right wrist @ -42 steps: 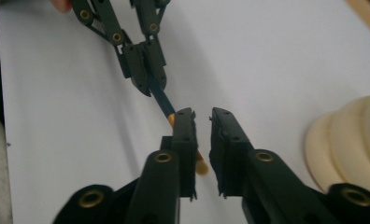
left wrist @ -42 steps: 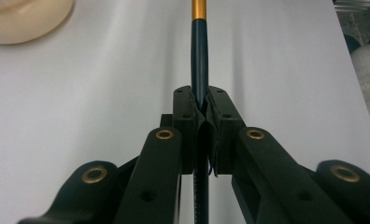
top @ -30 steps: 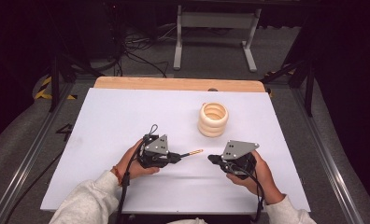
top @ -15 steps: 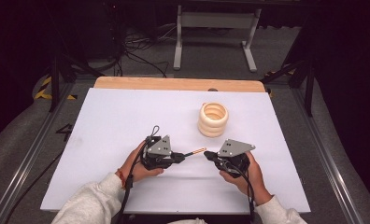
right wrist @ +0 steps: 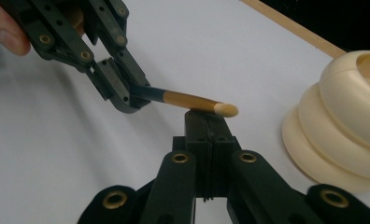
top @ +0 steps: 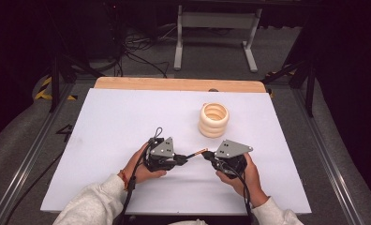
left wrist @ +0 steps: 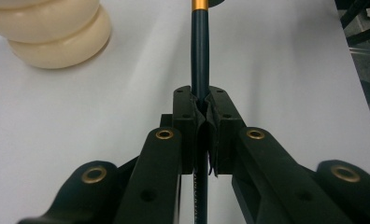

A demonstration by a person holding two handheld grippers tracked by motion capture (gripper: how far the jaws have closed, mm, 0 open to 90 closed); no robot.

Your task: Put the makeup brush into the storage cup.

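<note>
My left gripper [top: 181,159] [left wrist: 200,100] is shut on a pen [top: 196,153] [left wrist: 200,51] with a dark blue shaft, a gold band and a cream tip. The pen points right, toward my right gripper [top: 207,154]. In the right gripper view, the right gripper [right wrist: 205,119] has its jaws pressed together with nothing between them. The pen [right wrist: 188,100] tip lies just over them, and the left gripper [right wrist: 122,95] holds the shaft at upper left. A cream ribbed ring holder [top: 214,119] [left wrist: 52,32] [right wrist: 346,126] stands upright on the white table [top: 118,122], just beyond both grippers.
A wooden strip [top: 179,84] runs along the table's far edge. Metal rails [top: 33,150] flank the table on both sides. Cables and a stand's legs [top: 216,42] lie on the floor behind. The table's left half is bare white surface.
The two grippers have drawn closer together. My right gripper moved left until its tips reached the pen's tip, and the left gripper shifted slightly right with the pen.
</note>
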